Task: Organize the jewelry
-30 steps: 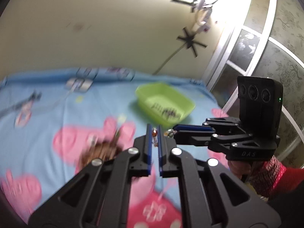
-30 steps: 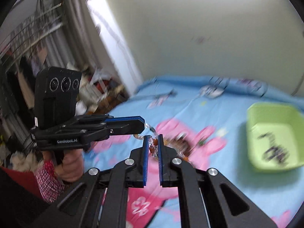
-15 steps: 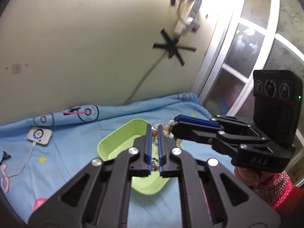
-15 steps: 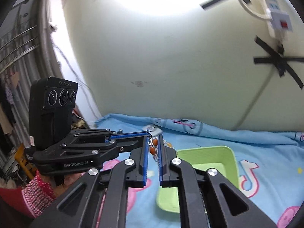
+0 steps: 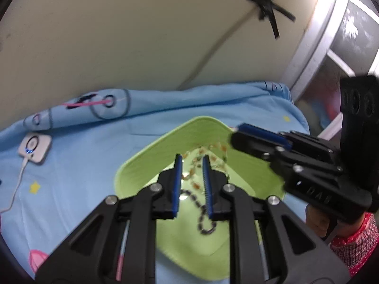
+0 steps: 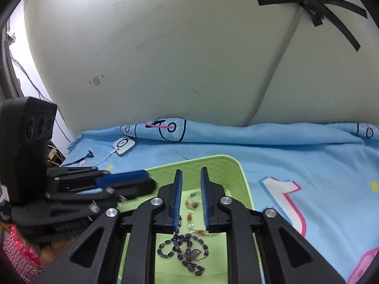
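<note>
Two strands, a dark bead necklace (image 6: 183, 252) and an amber chain (image 6: 191, 209), are seen lying in the green tray (image 6: 241, 172) on the bed (image 6: 296, 156), with the left gripper (image 5: 192, 172) opening and the right gripper (image 6: 191, 194) parted, nothing being held.

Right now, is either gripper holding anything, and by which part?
Nothing looks held. The left gripper's jaws are opening, the right gripper's stand apart; the orange bead chain is loose over the green tray.

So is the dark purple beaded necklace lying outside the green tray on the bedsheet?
No, in the right wrist view the dark purple beaded necklace lies coiled on the floor of the green tray, inside its rim.
</note>
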`<state>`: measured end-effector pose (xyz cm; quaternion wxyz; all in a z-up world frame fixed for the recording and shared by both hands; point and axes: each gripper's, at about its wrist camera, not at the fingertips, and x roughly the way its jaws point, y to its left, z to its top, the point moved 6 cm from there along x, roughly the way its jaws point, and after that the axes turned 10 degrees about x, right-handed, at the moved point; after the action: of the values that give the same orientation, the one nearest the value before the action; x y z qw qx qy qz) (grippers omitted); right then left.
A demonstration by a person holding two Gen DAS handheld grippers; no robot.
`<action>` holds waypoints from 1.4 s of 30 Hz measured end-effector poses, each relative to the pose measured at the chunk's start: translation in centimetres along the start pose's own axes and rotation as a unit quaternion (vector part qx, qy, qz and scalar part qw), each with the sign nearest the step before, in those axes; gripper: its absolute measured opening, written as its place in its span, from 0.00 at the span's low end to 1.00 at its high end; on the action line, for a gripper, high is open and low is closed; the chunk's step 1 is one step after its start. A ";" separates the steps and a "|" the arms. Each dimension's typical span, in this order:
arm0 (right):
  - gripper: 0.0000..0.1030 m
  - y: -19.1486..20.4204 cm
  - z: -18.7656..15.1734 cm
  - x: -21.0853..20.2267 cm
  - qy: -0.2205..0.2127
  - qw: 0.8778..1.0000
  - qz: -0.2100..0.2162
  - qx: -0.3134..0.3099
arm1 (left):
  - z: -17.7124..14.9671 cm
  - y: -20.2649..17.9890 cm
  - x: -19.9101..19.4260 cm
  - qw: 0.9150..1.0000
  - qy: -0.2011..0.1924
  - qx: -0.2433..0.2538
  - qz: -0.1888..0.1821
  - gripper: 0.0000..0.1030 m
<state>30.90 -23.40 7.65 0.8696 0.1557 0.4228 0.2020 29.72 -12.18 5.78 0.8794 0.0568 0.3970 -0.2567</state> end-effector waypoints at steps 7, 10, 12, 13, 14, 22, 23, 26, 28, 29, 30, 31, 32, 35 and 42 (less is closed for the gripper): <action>0.47 4.5 -2.2 -7.2 -0.070 0.994 0.080 -0.019 | -5.4 6.1 -13.0 0.994 -0.093 -0.025 0.050 0.15; 0.50 6.6 -5.7 -7.6 -0.038 0.990 0.137 -0.015 | -10.9 8.6 -16.9 0.990 -0.099 -0.050 0.084 0.15; 0.41 8.3 -9.1 -6.1 0.013 0.988 0.152 -0.034 | -14.4 9.8 -18.1 0.989 -0.089 -0.072 0.093 0.15; 0.27 9.0 -10.4 -5.1 0.036 0.986 0.155 -0.045 | -16.4 10.1 -18.3 0.989 -0.080 -0.084 0.094 0.15; 0.22 9.8 -12.0 -4.0 0.064 0.984 0.154 -0.058 | -18.2 10.3 -18.4 0.989 -0.072 -0.093 0.094 0.15; 0.05 14.6 -19.0 2.1 0.183 0.966 0.145 -0.111 | -24.5 7.2 -16.5 0.993 -0.040 -0.103 0.043 0.15; 0.05 15.1 -19.5 2.2 0.186 0.965 0.143 -0.121 | -24.7 6.8 -16.3 0.994 -0.039 -0.099 0.038 0.15; 0.05 16.8 -20.4 2.3 0.187 0.960 0.129 -0.163 | -24.6 5.4 -15.5 0.996 -0.037 -0.078 0.029 0.15; 0.02 17.0 -21.1 2.8 0.181 0.958 0.090 -0.203 | -24.3 4.8 -15.2 0.997 -0.038 -0.063 0.026 0.15; 0.00 17.1 -21.1 3.4 0.179 0.958 0.083 -0.209 | -24.3 4.5 -15.0 0.998 -0.037 -0.053 0.026 0.15; 0.00 17.0 -21.0 3.2 0.183 0.959 0.083 -0.201 | -24.3 4.3 -14.9 0.998 -0.036 -0.047 0.028 0.15; 0.00 16.6 -20.9 3.2 0.188 0.959 0.093 -0.190 | -24.3 3.9 -14.8 0.998 -0.033 -0.032 0.035 0.15; 0.00 16.3 -20.6 2.5 0.186 0.961 0.106 -0.177 | -24.3 3.6 -14.7 0.999 -0.030 -0.020 0.040 0.15; 0.00 14.7 -19.8 0.9 0.167 0.968 0.118 -0.144 | -24.1 2.2 -13.9 0.998 -0.018 0.027 0.046 0.15; 0.00 12.7 -19.7 -0.6 0.155 0.974 0.135 -0.094 | -23.3 0.8 -10.3 0.994 0.019 0.086 0.065 0.15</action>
<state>12.04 -10.63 1.94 0.7688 0.0956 0.5067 0.3782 8.80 -0.25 -2.61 0.8783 0.1628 0.3855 -0.2314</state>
